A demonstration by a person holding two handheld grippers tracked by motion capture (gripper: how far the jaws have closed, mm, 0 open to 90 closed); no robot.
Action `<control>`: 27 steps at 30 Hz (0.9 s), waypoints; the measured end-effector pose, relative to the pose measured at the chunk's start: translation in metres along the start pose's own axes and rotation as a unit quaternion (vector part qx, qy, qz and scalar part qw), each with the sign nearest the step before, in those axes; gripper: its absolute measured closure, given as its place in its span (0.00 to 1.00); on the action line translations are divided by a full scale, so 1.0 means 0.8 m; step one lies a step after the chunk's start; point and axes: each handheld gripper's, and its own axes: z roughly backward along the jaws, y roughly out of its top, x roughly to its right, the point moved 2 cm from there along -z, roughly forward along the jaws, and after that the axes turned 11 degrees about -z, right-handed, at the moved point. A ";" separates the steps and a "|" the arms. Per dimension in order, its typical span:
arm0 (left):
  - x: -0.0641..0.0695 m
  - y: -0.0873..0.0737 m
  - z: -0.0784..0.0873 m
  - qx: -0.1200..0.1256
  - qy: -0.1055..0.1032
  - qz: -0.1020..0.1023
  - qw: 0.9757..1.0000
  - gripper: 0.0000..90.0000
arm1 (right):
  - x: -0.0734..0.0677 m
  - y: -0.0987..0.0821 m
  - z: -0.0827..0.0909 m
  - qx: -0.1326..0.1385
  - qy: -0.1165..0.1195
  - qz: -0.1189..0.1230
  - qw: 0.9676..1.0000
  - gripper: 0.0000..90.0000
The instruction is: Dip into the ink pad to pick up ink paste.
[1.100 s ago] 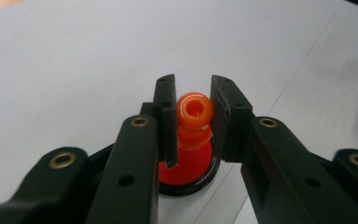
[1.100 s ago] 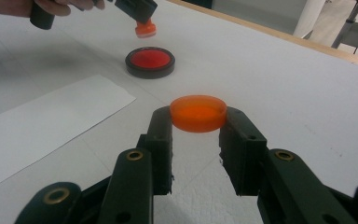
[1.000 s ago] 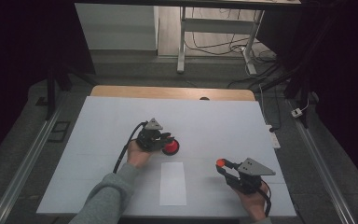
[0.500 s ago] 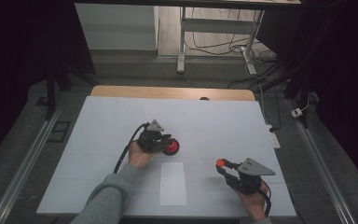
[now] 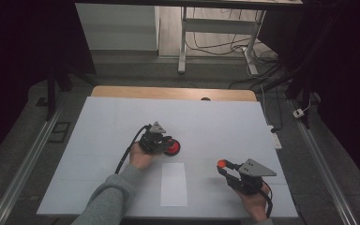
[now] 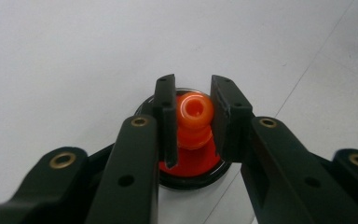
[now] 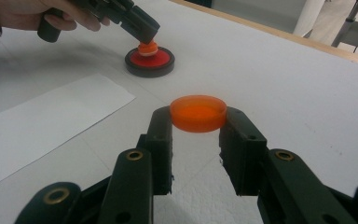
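Two orange parts, each in a claw: small knobbed piece (image 6: 194,116) pinched by left claw (image 6: 193,119) over red disc in black ring (image 5: 172,147), mid-surface, probably for seating or lifting. Flat orange cap (image 7: 198,113) clamped between right claw (image 7: 198,126) tips, held clear above the surface near the front right corner, likely waiting. White paper strip (image 5: 174,184) by the front edge between them.

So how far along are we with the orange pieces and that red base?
Looks done: the orange disc is picked up, clamped in the right gripper above the table. In hand: the left gripper closes around the orange knob standing on the red base, though contact on both sides isn't certain. Left, probably: bringing the disc to that base; the white paper lies untouched.
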 end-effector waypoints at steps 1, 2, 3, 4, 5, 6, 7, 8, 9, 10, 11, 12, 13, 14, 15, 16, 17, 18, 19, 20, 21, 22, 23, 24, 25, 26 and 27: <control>0.001 0.000 0.000 0.001 0.000 -0.001 1.000 0.80 | 0.000 0.000 0.000 0.000 0.000 0.000 1.000 0.73; 0.002 0.000 0.000 0.001 0.000 -0.004 1.000 0.80 | 0.000 0.000 0.000 0.000 0.000 0.000 1.000 0.73; 0.002 0.000 -0.001 -0.001 0.001 -0.005 1.000 0.80 | 0.000 0.000 0.000 0.000 0.000 0.000 1.000 0.73; 0.002 0.000 -0.002 -0.003 0.003 -0.007 1.000 0.80 | 0.000 0.000 0.000 0.000 0.000 -0.001 1.000 0.73; 0.002 -0.001 -0.002 -0.004 0.004 -0.008 1.000 0.80 | 0.001 0.000 0.000 0.000 -0.001 -0.001 1.000 0.73; 0.002 -0.001 -0.003 -0.006 0.005 -0.007 1.000 0.80 | 0.000 0.000 0.000 0.000 -0.001 0.000 1.000 0.73; 0.002 -0.002 -0.004 -0.009 0.007 -0.008 1.000 0.80 | 0.000 0.000 0.000 0.000 -0.001 0.000 1.000 0.73; 0.002 -0.003 -0.005 -0.008 0.009 -0.010 1.000 0.80 | 0.000 0.000 0.000 0.000 0.000 0.000 1.000 0.73; 0.002 -0.003 -0.005 -0.009 0.009 -0.011 1.000 0.80 | 0.000 0.000 0.000 0.000 0.000 0.000 1.000 0.73; 0.003 -0.003 -0.005 -0.008 0.011 -0.012 1.000 0.80 | 0.000 0.000 0.000 0.000 0.000 0.000 1.000 0.73; 0.004 -0.003 -0.005 -0.010 0.013 -0.018 1.000 0.80 | 0.000 0.000 0.000 0.000 0.000 0.000 1.000 0.73; 0.006 -0.003 -0.005 -0.013 0.017 -0.026 0.999 0.80 | 0.000 0.000 0.000 0.000 -0.001 0.000 1.000 0.73; 0.008 -0.002 -0.006 -0.015 0.021 -0.034 0.999 0.81 | 0.000 0.000 0.000 0.000 -0.001 0.000 1.000 0.73; 0.008 -0.002 -0.006 -0.018 0.022 -0.035 0.999 0.81 | 0.000 0.000 0.000 -0.001 -0.001 0.000 1.000 0.73; 0.008 -0.002 -0.006 -0.019 0.023 -0.035 0.999 0.81 | 0.000 0.000 0.000 -0.001 0.000 0.000 1.000 0.73; 0.008 -0.002 -0.006 -0.018 0.022 -0.033 0.999 0.81 | 0.000 0.000 0.000 -0.001 0.000 0.001 1.000 0.73; 0.008 -0.002 -0.007 -0.018 0.022 -0.033 0.999 0.81 | -0.001 0.000 0.000 -0.001 0.000 0.002 1.000 0.73; 0.008 -0.002 -0.006 -0.018 0.022 -0.034 0.999 0.81 | -0.001 0.000 0.000 -0.001 0.000 0.002 1.000 0.73; 0.008 -0.003 -0.006 -0.018 0.022 -0.036 0.999 0.81 | -0.001 0.000 0.000 -0.001 0.000 0.002 1.000 0.73; 0.008 -0.003 -0.006 -0.018 0.022 -0.035 0.999 0.81 | -0.001 0.000 0.000 -0.001 0.001 0.002 1.000 0.73; 0.008 -0.003 -0.007 -0.017 0.022 -0.034 0.999 0.81 | -0.001 0.000 0.000 -0.001 0.001 0.003 1.000 0.73; 0.008 -0.003 -0.007 -0.017 0.022 -0.033 0.999 0.81 | -0.001 0.000 -0.001 -0.001 0.000 0.002 1.000 0.73; 0.008 -0.003 -0.007 -0.017 0.022 -0.032 0.999 0.81 | 0.000 0.000 -0.001 -0.001 0.001 0.002 1.000 0.73; 0.008 -0.003 -0.007 -0.017 0.022 -0.032 0.999 0.81 | -0.001 0.000 -0.001 -0.001 0.001 0.002 1.000 0.73; 0.008 -0.003 -0.007 -0.017 0.021 -0.032 0.999 0.81 | -0.001 0.000 -0.001 -0.001 0.001 0.003 1.000 0.73; 0.007 -0.003 -0.007 -0.017 0.021 -0.031 0.999 0.81 | -0.001 0.000 -0.001 -0.002 0.001 0.002 1.000 0.73; 0.007 -0.003 -0.007 -0.017 0.019 -0.030 0.999 0.81 | -0.001 0.000 -0.001 -0.002 0.001 0.002 1.000 0.73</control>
